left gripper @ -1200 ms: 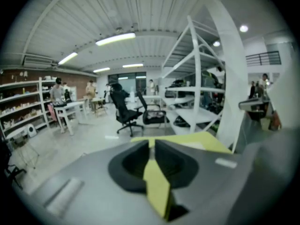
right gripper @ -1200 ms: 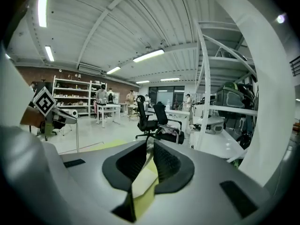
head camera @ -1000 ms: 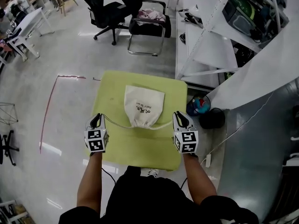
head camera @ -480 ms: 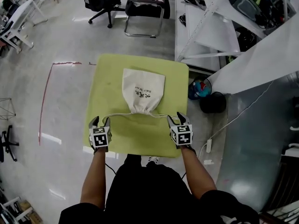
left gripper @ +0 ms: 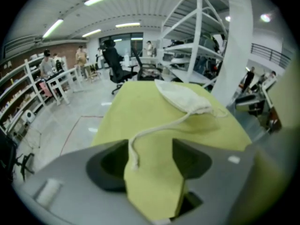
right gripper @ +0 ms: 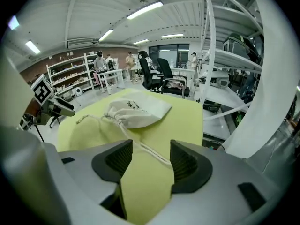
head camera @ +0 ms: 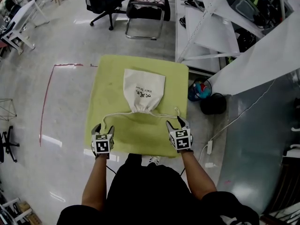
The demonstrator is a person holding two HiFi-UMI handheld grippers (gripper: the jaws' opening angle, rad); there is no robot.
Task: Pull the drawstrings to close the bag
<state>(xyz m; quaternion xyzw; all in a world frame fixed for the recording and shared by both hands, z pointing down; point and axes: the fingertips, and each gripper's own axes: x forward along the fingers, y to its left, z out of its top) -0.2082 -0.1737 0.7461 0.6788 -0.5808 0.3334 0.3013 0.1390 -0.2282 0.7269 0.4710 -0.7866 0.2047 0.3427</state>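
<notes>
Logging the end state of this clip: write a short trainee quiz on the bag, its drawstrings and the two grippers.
1. True or false: the mouth of the bag is gathered shut.
2. What lies between the fingers of the left gripper? A) a drawstring B) the bag's body C) nothing
3. Fill in: the fingers of the right gripper stand ___.
Key: 1 true. 2 A, slack and unpinched. 3 open. Both grippers' fingers have just been opening, a drawstring loose between each pair.

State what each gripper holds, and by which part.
Nothing. The left gripper and right gripper have just opened their jaws; the drawstring lies loose between each pair, unpinched.
</notes>
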